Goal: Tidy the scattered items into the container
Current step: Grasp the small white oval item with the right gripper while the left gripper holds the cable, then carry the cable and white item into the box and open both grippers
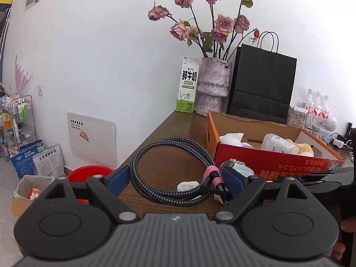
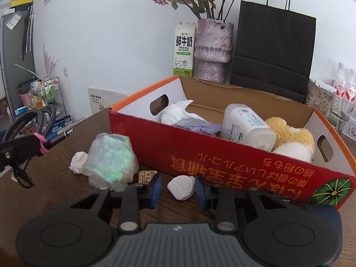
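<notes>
My left gripper has its blue pads wide apart, one against each side of a coiled black braided cable with pink ties; it is shut on the coil. The right wrist view shows that cable raised at far left. Low over the wooden table, my right gripper stands open. A small white lump lies between its pads, with a gap on the left side. Beside it lie a crumpled greenish plastic bag, a white tissue wad and a small brown piece. Just behind stands the red cardboard box, holding tissue, a white bottle and a plush toy.
Against the wall at the back stand a milk carton, a vase of dried roses and a black paper bag. A seed jar and water bottles sit at right. Left of the table's edge the floor holds a red basin.
</notes>
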The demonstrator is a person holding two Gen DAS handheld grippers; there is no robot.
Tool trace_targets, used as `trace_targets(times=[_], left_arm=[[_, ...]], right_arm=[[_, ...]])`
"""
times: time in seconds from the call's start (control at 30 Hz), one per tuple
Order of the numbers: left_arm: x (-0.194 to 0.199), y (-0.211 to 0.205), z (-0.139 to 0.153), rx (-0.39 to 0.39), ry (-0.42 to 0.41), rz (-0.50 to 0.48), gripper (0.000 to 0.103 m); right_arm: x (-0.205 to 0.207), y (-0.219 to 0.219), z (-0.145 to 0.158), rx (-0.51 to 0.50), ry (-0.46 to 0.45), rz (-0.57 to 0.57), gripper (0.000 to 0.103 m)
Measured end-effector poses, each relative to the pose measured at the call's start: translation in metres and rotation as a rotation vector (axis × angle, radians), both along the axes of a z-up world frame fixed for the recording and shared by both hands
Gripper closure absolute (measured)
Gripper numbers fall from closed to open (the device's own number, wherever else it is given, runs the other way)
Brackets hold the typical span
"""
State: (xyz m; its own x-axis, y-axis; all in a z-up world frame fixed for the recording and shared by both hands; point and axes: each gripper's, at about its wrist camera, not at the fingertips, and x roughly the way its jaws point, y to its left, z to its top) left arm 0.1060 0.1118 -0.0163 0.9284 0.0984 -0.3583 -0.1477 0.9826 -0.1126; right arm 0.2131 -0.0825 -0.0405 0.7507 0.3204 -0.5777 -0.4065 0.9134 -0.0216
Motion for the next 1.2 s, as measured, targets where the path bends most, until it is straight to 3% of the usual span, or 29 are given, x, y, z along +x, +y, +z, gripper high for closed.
trace_targets(times=[0.27, 0.3, 0.37, 0.73, 1.03, 1.2], left_arm=[[0.004, 0.003, -0.004, -0.013, 0.012, -0.011, 0.013], [0.005, 0.003, -0.005, -0.013, 0.012, -0.012, 0.013], [0.006, 0.003, -0.005, -0.015, 0.014, -0.011, 0.013], [0.008, -0.001, -0.003, -0.006, 0.015, -0.014, 0.013], [0.018, -0.019, 0.015, 0.014, -0.022, -0.041, 0.013], [0.031, -0.037, 0.029, 0.029, -0.052, -0.074, 0.013]], right_arm=[[0.01, -0.005, -0.005, 0.007, 0.04, -0.036, 0.074], [0.01, -0.003, -0.006, -0.004, 0.038, -0.028, 0.071], [0.006, 0.002, -0.007, -0.026, 0.022, -0.016, 0.075], [-0.001, -0.009, 0.003, 0.033, -0.01, -0.022, 0.075], [-0.015, -0.03, 0.031, 0.108, -0.109, -0.021, 0.075], [-0.011, -0.055, 0.048, 0.143, -0.189, -0.079, 0.075]])
